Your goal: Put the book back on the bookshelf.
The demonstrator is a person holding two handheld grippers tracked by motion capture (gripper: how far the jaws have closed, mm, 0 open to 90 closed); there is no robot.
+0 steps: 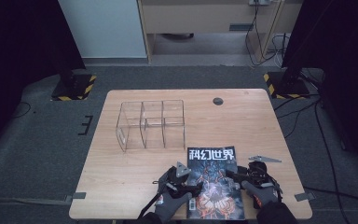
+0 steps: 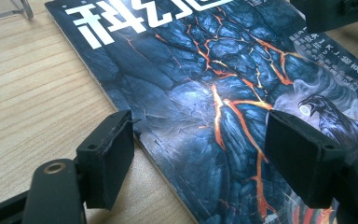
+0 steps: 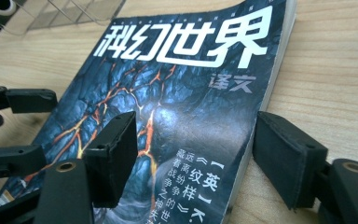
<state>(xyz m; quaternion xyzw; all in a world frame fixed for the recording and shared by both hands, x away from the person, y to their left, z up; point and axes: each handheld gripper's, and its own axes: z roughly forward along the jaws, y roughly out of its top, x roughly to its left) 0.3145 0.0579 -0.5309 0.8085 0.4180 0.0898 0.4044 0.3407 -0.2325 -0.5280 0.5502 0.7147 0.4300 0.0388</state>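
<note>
A magazine (image 1: 213,179) with a dark blue cracked-lava cover and white title characters lies flat near the table's front edge. My left gripper (image 1: 191,187) is at its left edge, open. In the left gripper view (image 2: 205,149) one jaw hangs over bare wood and the other over the cover (image 2: 200,65). At the magazine's right edge my right gripper (image 1: 237,176) is open too. In the right gripper view (image 3: 200,151) its jaws straddle that edge of the magazine (image 3: 177,84). Nothing is held.
A clear acrylic organizer (image 1: 151,123) with three compartments stands on the wooden table (image 1: 116,177) behind the magazine. A round cable hole (image 1: 218,101) sits near the far edge. Stand bases with yellow-black stripes (image 1: 74,87) rest on the floor beyond.
</note>
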